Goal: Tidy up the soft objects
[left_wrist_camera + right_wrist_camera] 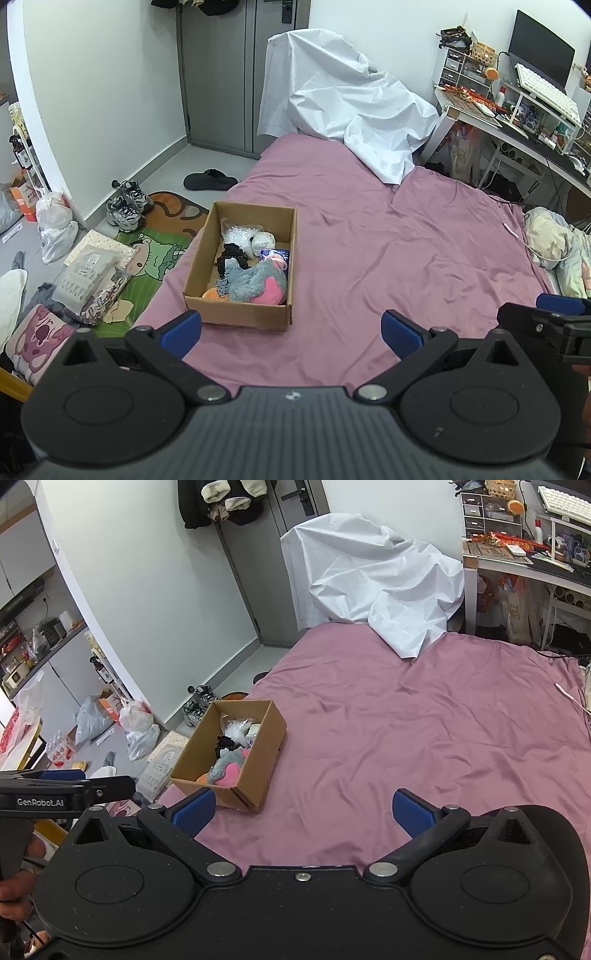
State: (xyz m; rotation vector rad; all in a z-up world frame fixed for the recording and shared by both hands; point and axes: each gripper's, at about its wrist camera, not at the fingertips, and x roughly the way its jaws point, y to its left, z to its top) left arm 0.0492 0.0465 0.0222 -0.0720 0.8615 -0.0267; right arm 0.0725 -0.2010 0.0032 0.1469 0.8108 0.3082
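A cardboard box sits on the pink bedsheet near the bed's left edge. Inside lie a grey and pink plush toy, a black soft item, a clear bubble-wrap bag and a white item. The box also shows in the right wrist view, with the plush inside. My left gripper is open and empty, just in front of the box. My right gripper is open and empty, to the right of the box; part of it shows in the left wrist view.
A white sheet covers something at the bed's far end. A cluttered desk stands at the right. A pillow lies at the bed's right edge. Shoes, bags and a mat lie on the floor at the left.
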